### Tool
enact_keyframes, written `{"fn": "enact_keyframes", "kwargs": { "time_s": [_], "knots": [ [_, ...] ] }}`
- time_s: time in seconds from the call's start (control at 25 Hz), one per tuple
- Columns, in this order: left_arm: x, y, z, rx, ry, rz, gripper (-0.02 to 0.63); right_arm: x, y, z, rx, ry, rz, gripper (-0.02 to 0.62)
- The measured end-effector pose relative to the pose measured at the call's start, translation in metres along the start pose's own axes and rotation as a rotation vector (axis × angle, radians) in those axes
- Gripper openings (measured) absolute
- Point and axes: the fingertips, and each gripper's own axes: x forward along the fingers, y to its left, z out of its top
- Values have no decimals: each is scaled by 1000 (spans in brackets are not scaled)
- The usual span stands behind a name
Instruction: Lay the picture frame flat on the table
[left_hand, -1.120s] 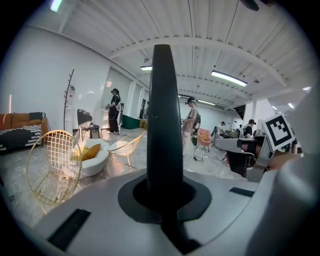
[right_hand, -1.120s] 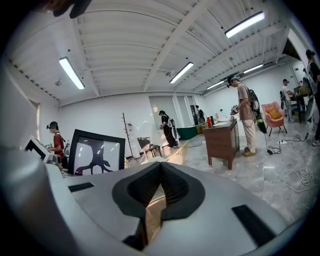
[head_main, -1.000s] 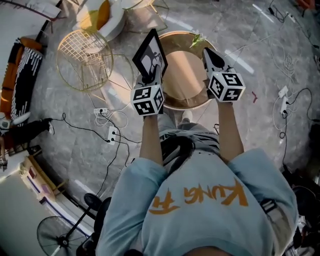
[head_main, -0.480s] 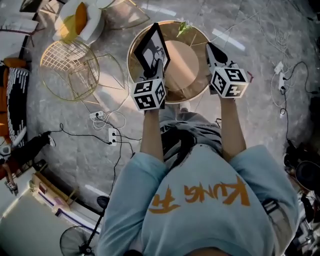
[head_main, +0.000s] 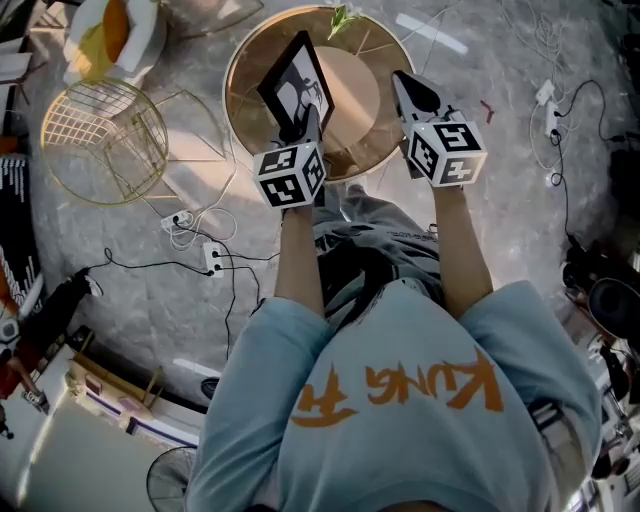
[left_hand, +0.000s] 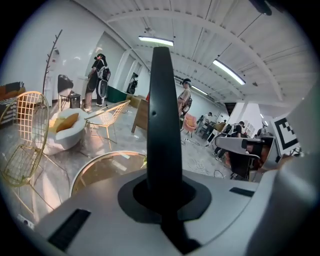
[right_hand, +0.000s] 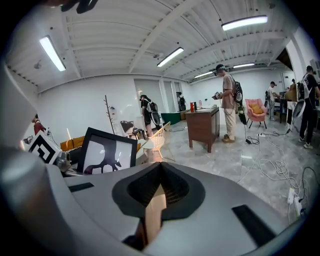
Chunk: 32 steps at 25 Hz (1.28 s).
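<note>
Your left hand-held gripper (head_main: 308, 125) is pinching the picture frame (head_main: 297, 88) by its lower edge. In the left gripper view the jaws are clamped on the thin black moulding, and the frame (left_hand: 161, 110) shows edge-on as a dark upright bar. The frame stands tilted over the near-left part of the round surface (head_main: 365, 110); can't tell if its bottom edge touches the top or hangs just above it. Your right hand-held gripper (head_main: 408, 92) sits off to the right over the same surface, jaws pressed together on nothing, well apart from the frame (right_hand: 107, 150). Handling, as a judgement: the frame looks rigid and light, black border with a white print, probably glazed, so treat the front as fragile and slick. 1 narrow pinch low on the edge lets it swing, and it could twist out as you tip it. Keep the hold on the moulding, never the pane. If it wobbles, use gripper 2 on the top edge or opposite side. Lower it slowly, back face down, so it doesn't slap onto the surface or skid off the rim.
</note>
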Motion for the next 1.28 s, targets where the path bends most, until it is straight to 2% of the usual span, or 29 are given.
{"fn": "enact_keyframes", "kwargs": {
  "time_s": [0.48, 0.76, 1.28],
  "knots": [
    [29, 39, -60, -88, 123, 15, 26, 39, 6, -63, 33, 111, -25, -3],
    [62, 38, -80, -125, 184, -28, 26, 60, -7, -93, 78, 171, -52, -3],
    [115, 64, -122, -99, 299, -54, 26, 95, -30, -164, 135, 276, -72, -3]
  ]
}}
